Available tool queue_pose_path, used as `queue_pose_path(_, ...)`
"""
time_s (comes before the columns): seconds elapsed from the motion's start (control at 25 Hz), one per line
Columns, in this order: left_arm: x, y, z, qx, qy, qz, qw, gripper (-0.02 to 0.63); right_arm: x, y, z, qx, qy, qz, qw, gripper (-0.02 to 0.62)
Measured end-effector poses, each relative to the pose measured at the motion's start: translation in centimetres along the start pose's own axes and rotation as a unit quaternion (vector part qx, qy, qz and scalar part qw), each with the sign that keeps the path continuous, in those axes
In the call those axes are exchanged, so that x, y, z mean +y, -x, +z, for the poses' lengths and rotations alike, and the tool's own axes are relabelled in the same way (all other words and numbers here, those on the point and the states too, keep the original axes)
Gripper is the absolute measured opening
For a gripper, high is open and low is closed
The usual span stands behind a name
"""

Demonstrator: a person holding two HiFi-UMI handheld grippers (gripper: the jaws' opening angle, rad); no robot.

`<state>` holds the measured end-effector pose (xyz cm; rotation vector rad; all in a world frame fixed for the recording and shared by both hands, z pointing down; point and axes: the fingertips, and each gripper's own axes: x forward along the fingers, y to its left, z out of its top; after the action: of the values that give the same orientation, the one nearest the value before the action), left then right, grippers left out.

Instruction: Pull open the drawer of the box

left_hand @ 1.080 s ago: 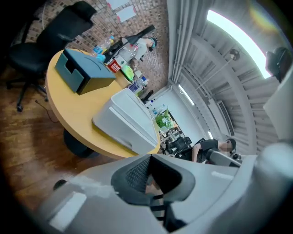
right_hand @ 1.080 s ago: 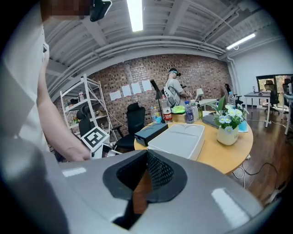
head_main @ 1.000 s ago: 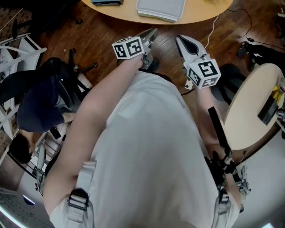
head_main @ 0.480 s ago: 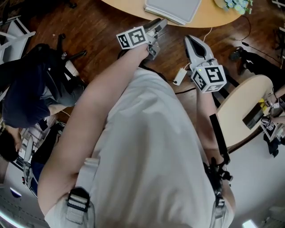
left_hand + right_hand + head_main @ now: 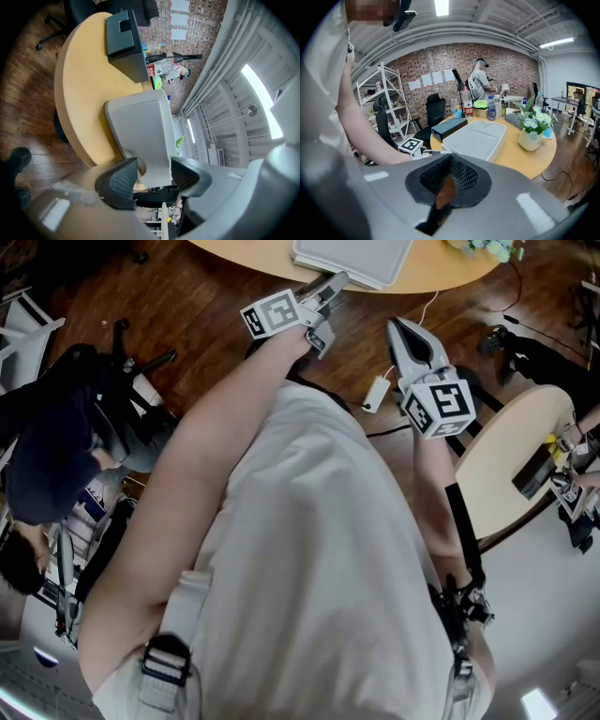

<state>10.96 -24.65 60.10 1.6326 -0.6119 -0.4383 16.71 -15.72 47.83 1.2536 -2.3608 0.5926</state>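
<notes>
The pale grey box (image 5: 354, 259) lies on a round wooden table (image 5: 441, 276) at the top of the head view; its drawer is not discernible. My left gripper (image 5: 330, 285) hovers just short of the table edge. Its jaws are opening, with a plain gap and nothing between them in the left gripper view (image 5: 154, 173), where the grey box (image 5: 140, 131) lies beyond. My right gripper (image 5: 401, 329) hangs over the floor, further from the table. Its pads meet in the right gripper view (image 5: 449, 180), empty. The box (image 5: 476, 138) lies ahead of it.
A dark teal case (image 5: 449, 126) and a vase of flowers (image 5: 532, 136) share the table. A white adapter with cable (image 5: 375, 395) lies on the wooden floor. A small round table (image 5: 511, 465) stands right, an office chair (image 5: 56, 456) left. A person (image 5: 480, 77) stands far back.
My left gripper's jaws have parted from nearly shut to wide. Both grippers have edged toward the table, and the head view has shifted so the table sits closer.
</notes>
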Motion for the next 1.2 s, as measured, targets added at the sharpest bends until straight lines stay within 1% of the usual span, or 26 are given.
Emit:
queue_pose_path(0.12, -0.2, -0.1, 0.1, -0.001, 0.011, -0.012, 0.9999, 0.221, 0.1, 0.3, -0.2, 0.001, 0.0, -0.002, 1.0, 0.006)
queue_pose_path(0.16, -0.4, -0.1, 0.1, -0.001, 0.017, -0.018, 0.9997, 0.198, 0.1, 0.4, -0.3, 0.001, -0.001, -0.003, 1.0, 0.006)
queue_pose_path(0.32, -0.7, -0.2, 0.0, -0.003, 0.044, -0.032, 0.9985, 0.172, 0.0, 0.4, -0.5, 0.003, -0.003, -0.006, 1.0, 0.006)
queue_pose_path(0.64, -0.4, 0.4, -1.0, 0.02, 0.053, 0.002, 0.9984, 0.17, 0.2, -0.4, -0.3, 0.002, -0.01, -0.002, 1.0, 0.006)
queue_pose_path(0.92, -0.3, 1.2, -1.7, 0.023, 0.074, 0.006, 0.997, 0.169, 0.0, -0.2, -0.6, 0.005, -0.014, 0.002, 1.0, 0.006)
queue_pose_path(1.0, -0.3, 1.5, -1.9, 0.027, 0.067, 0.014, 0.9973, 0.169, 0.1, 0.1, -0.8, 0.005, -0.016, 0.004, 1.0, 0.006)
queue_pose_path(1.08, -0.2, 2.0, -2.1, 0.032, 0.049, 0.023, 0.998, 0.169, 0.4, 0.7, -1.1, 0.004, -0.015, 0.006, 1.0, 0.006)
queue_pose_path(1.2, -0.3, 3.1, -3.6, 0.027, 0.072, 0.016, 0.9969, 0.169, 1.2, 1.6, -2.0, -0.002, -0.009, 0.012, 1.0, 0.006)
